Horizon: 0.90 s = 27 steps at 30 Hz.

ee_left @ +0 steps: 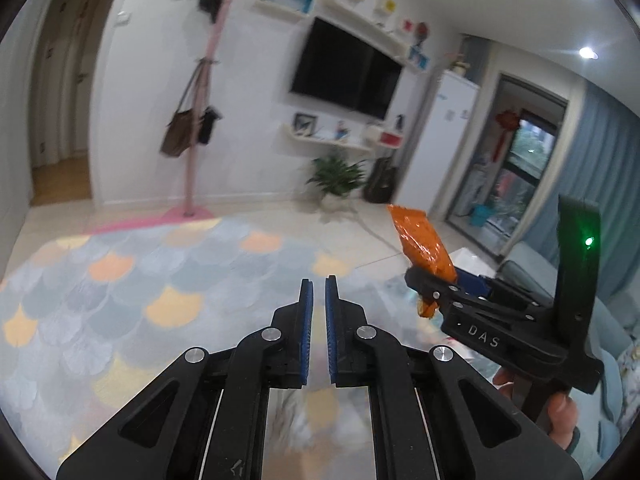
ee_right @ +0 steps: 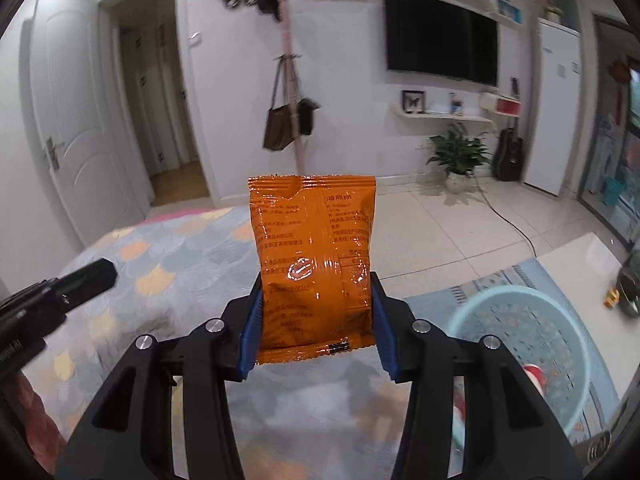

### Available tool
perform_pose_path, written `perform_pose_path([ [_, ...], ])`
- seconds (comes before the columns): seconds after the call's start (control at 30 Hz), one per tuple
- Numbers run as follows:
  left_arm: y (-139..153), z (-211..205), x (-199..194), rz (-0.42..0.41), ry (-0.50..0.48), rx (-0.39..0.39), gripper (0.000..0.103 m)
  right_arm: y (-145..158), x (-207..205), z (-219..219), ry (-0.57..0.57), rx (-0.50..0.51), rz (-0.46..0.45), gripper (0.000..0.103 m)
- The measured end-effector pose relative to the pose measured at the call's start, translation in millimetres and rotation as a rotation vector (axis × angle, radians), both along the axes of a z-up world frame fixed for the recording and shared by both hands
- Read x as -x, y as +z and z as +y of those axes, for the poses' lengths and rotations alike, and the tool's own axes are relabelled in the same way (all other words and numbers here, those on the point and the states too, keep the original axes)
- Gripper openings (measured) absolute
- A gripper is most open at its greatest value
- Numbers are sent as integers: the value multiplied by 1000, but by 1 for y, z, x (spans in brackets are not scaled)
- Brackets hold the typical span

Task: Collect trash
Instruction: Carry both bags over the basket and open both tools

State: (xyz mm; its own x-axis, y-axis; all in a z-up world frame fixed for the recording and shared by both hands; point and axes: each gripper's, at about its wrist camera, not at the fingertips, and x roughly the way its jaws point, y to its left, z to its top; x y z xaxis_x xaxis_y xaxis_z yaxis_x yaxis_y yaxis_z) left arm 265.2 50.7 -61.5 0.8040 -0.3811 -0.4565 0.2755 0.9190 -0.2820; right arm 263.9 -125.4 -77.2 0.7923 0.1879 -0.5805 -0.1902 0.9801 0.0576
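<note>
My right gripper [ee_right: 316, 312] is shut on an orange snack packet [ee_right: 314, 248], held upright between the blue pads above the patterned rug. The packet [ee_left: 424, 242] and the right gripper [ee_left: 424, 280] also show in the left wrist view at the right. My left gripper [ee_left: 319, 300] is nearly shut with nothing between its blue pads, raised over the rug. Its tip [ee_right: 92, 276] shows at the left of the right wrist view. A light blue perforated basket [ee_right: 524, 344] with some red and white trash in it stands low at the right.
A scale-patterned rug [ee_left: 120, 280] covers the floor below. A pink coat stand [ee_left: 200, 120] with bags, a wall TV [ee_left: 344, 68], a potted plant [ee_right: 458, 160], a guitar [ee_right: 508, 156] and a white fridge [ee_right: 556, 108] line the far wall. A sofa [ee_left: 532, 272] is at the right.
</note>
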Motion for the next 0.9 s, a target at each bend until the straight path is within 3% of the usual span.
perform_pose_path([
  [0.07, 11, -14, 3, -17, -30, 2, 5, 9, 8, -27, -46, -20, -13, 44],
  [0.17, 24, -35, 5, -21, -48, -57, 6, 14, 13, -58, -85, -53, -2, 44],
  [0.2, 26, -38, 2, -9, -44, -64, 15, 15, 17, -69, -98, -64, -1, 44],
  [0.23, 24, -36, 2, 26, -30, -71, 34, 15, 20, -79, -107, -69, 0, 44],
  [0.3, 15, -26, 5, 82, 33, -93, 50, 14, 28, -92, -119, -68, 3, 44],
  [0.4, -10, -3, 14, 176, 87, -102, 55, 5, 40, -107, -136, -45, 7, 44],
  [0.53, -50, 20, 20, 321, 165, -89, 55, -13, 47, -122, -137, -65, 46, 44],
  [0.7, -79, 21, 7, 428, 177, -61, 50, -30, 53, -131, -135, -81, 80, 44],
  [0.73, -81, 18, 6, 427, 182, -79, 46, -31, 55, -134, -138, -82, 79, 44],
  [0.77, -80, 12, 5, 413, 202, -123, 31, -31, 58, -134, -141, -83, 77, 44],
  [0.8, -80, 8, 3, 416, 196, -149, 6, -31, 61, -138, -147, -85, 74, 44],
  [0.9, -67, -10, 4, 368, 165, -162, 5, -27, 67, -154, -172, -102, 63, 44],
])
